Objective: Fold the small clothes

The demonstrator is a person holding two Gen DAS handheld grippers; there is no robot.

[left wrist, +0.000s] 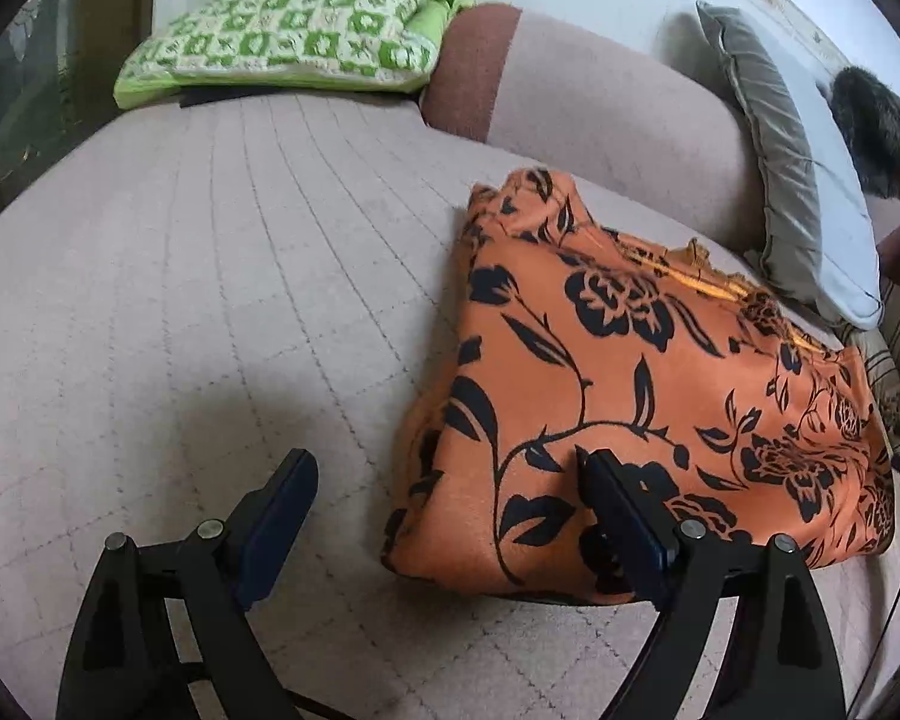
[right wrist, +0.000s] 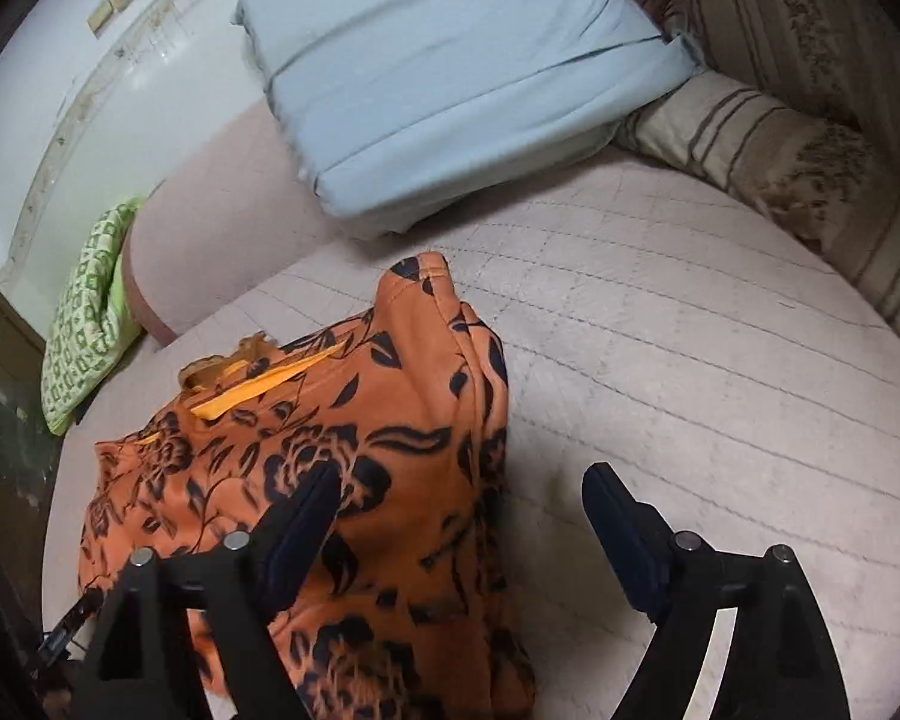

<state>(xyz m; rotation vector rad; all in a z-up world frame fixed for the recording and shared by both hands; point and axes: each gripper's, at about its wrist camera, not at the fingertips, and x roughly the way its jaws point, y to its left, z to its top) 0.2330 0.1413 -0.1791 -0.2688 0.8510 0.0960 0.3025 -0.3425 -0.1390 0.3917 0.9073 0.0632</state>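
Note:
An orange garment with a black flower print (left wrist: pixel 648 396) lies folded in a rough rectangle on the pale quilted sofa seat (left wrist: pixel 210 300). It also shows in the right wrist view (right wrist: pixel 360 468). My left gripper (left wrist: pixel 444 462) is open and empty, hovering over the garment's near left edge; its right finger is above the cloth. My right gripper (right wrist: pixel 462 474) is open and empty over the garment's right edge; its left finger is above the cloth, its right finger above the bare seat (right wrist: pixel 690 372).
A green and white patterned cushion (left wrist: pixel 288 30) lies at the far end of the seat. A grey and light blue pillow (right wrist: pixel 438 72) leans on the pink backrest (left wrist: pixel 600 114). Striped beige cushions (right wrist: pixel 798 144) lie on the right side. A dark furry thing (left wrist: pixel 876 126) is at the far right.

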